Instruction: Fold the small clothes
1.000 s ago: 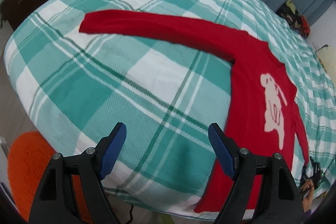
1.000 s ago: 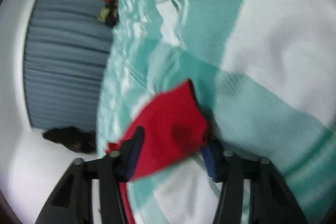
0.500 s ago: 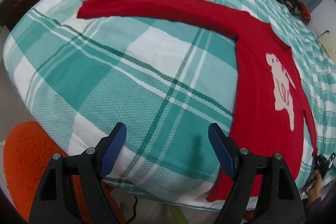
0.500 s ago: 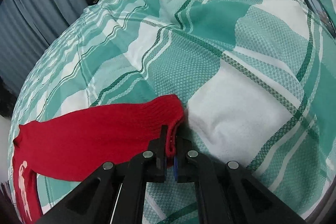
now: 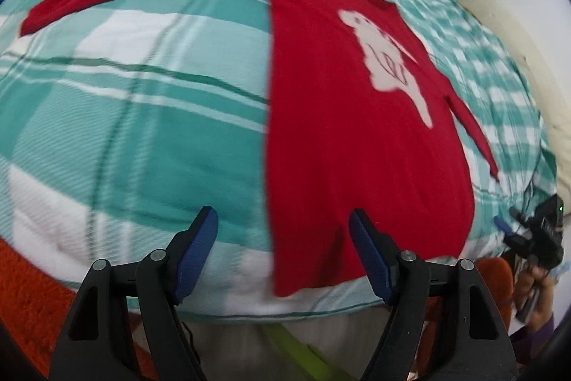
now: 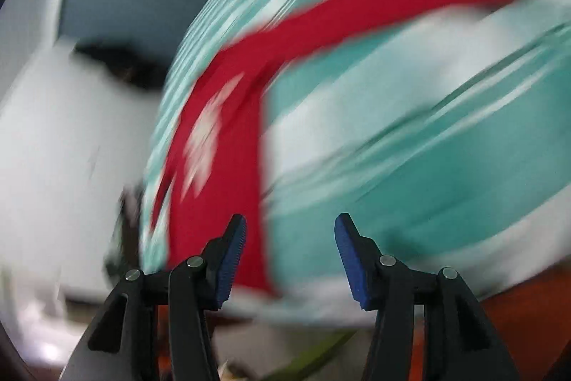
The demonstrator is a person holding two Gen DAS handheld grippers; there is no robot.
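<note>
The red sweater's hem [image 5: 357, 266] lies just ahead of the left gripper [image 5: 283, 256] — jaws apart, empty; the right gripper [image 6: 289, 256], just opening, holds nothing.

Sweater [image 5: 342, 131] lay flat on the bed [image 5: 142, 138], body w/ hem at the near edge, one sleeve stretched out to the left, other sleeve along the right side. Left tool [image 5: 283, 252] hung over the hem's left corner; right tool [image 5: 514, 234] sat right of the hem. Rug [image 5: 32, 295] lay below the bed, lower left.
</note>
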